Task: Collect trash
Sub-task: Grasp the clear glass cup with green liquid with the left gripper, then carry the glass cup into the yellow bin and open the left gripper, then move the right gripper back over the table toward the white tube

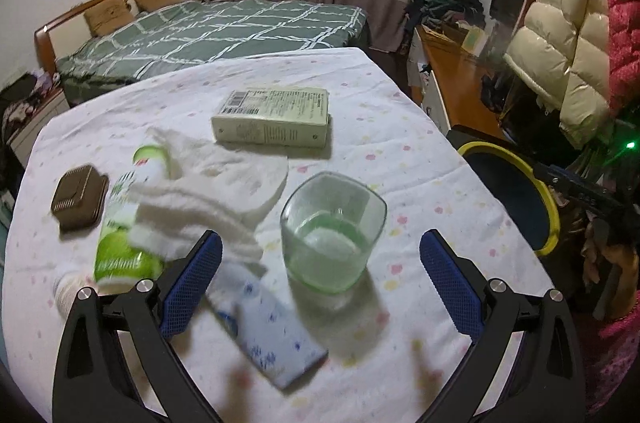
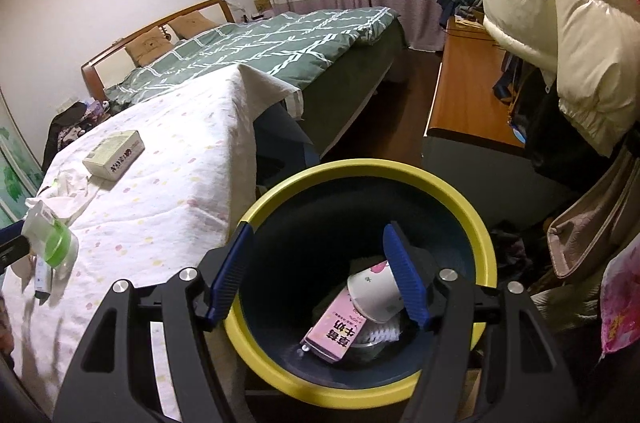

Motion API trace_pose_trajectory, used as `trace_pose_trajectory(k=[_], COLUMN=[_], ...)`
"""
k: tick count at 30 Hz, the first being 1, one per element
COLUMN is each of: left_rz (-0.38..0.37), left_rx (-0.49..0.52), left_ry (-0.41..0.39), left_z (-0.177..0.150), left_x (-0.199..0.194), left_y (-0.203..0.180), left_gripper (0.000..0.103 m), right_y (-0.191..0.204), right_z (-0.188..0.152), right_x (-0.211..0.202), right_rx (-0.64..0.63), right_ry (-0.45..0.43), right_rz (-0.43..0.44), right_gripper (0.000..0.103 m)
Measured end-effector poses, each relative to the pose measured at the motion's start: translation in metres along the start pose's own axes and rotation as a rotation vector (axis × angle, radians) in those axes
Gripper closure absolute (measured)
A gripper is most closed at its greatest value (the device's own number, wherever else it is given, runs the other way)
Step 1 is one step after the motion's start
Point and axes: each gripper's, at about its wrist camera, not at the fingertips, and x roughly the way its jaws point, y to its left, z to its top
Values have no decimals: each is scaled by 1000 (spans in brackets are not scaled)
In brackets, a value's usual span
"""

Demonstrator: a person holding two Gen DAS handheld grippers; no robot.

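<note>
Here the right claw [image 2: 320, 271] hangs spread and empty above the yellow-rimmed bin [image 2: 400, 171], a paper cup [image 2: 374, 293] and pink carton [image 2: 336, 333] lying below it; the left claw [image 1: 320, 263] gapes around nothing, just short of a glass [image 1: 332, 227] on the bench [image 1: 400, 159].

Bare cloth [image 1: 400, 127] right of the glass [image 1: 333, 232], free up to the box [image 1: 273, 117]. Left blocked by towel [image 1: 212, 183], bottle [image 1: 128, 223], packet [image 1: 264, 327]. Bin [image 2: 440, 195] mouth open above cup [image 2: 374, 293] and carton [image 2: 338, 333].
</note>
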Motion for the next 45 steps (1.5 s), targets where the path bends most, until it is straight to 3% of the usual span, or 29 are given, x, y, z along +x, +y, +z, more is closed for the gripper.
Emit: trace_pose_trajectory(k=[9,19,28,36,40,45], left_rz=[-44,-69,-180,-323,-339,-312], left_rx=[-13,19,145,269,307,315], left_ry=[52,37,27,88,146,214], left_z=[8,12,40,65,67,63], left_x=[30,16,15,59,94,127], left_y=[0,-22,-96,-199,-239,-257], left_gripper=[49,49,49,49,49,45], right_y=[-2,-8,-31,-56,-69,-82], right_z=[-2,-4,-13,-32,-41,-48], right_x=[0,-9,-53,-93,-106,-113], right_rx=[12,33,90,125,151,172], right_ry=[12,-5,-74,-99,-107,-102], right_rz=[19,33,-30,-105,-125,-139], right_gripper=[39,39,39,39,38,36])
